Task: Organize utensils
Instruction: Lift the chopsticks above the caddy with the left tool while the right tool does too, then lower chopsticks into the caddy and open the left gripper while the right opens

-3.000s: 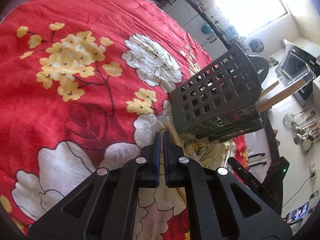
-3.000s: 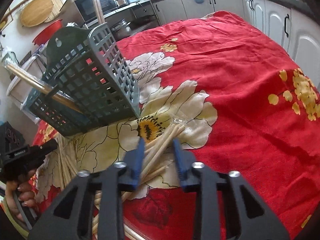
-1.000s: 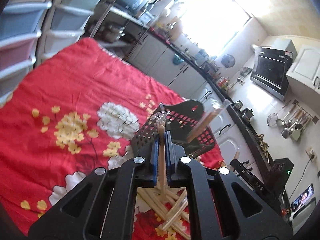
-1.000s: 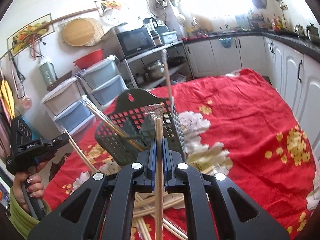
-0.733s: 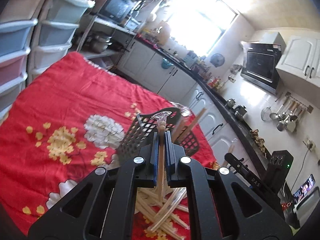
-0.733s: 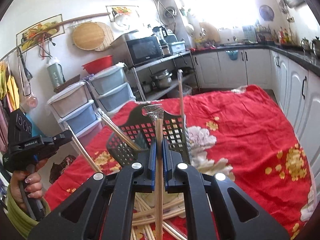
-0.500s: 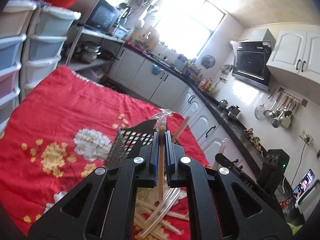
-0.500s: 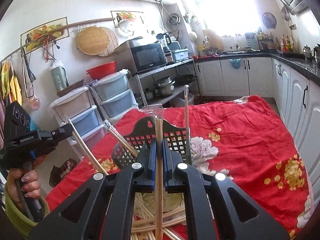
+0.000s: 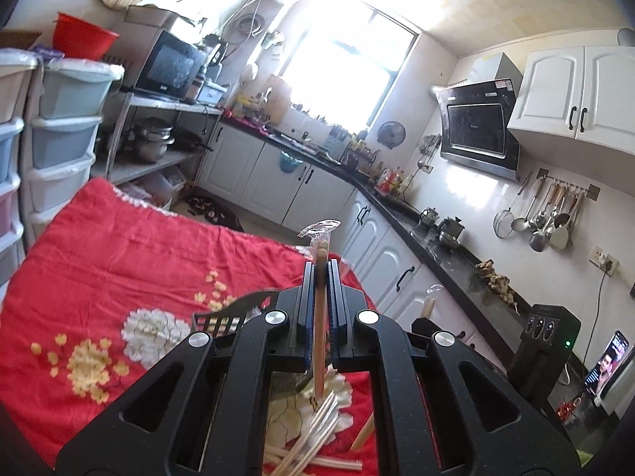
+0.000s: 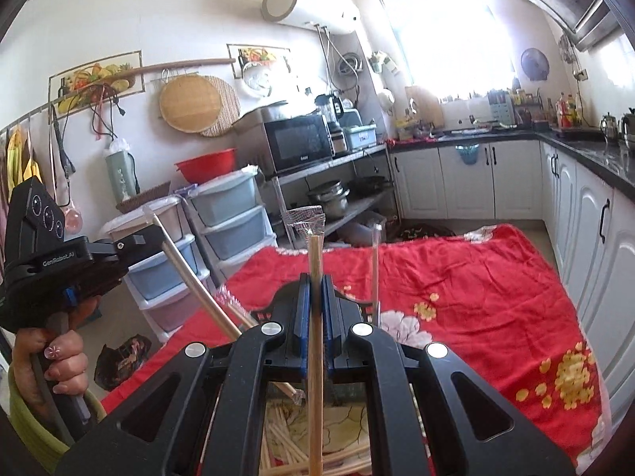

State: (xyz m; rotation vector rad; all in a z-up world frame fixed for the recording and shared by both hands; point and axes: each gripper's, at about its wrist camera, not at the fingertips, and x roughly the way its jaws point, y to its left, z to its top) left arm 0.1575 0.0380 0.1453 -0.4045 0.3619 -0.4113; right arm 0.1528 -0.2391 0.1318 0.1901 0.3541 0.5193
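My left gripper (image 9: 320, 273) is shut on a plastic-wrapped wooden chopstick (image 9: 319, 325), held upright high above the table. My right gripper (image 10: 313, 289) is shut on another wrapped wooden chopstick (image 10: 315, 357), also upright. The dark slotted utensil basket (image 9: 226, 317) sits below, mostly hidden behind the grippers; its rim shows in the right wrist view (image 10: 262, 313) with chopsticks (image 10: 375, 269) sticking out. A pile of loose wrapped chopsticks (image 9: 313, 444) lies on the red floral tablecloth (image 9: 119, 261) beneath both grippers. The left gripper's body (image 10: 59, 265) shows at left in the right wrist view.
Plastic drawer units (image 10: 226, 222) stand beyond the table's far-left side. White cabinets (image 10: 587, 238) run along the right. A metal shelf with a microwave (image 10: 297, 142) stands behind the table.
Both grippers closed on a chopstick each from the pile and rose high above the table. The basket now sits lower in both views.
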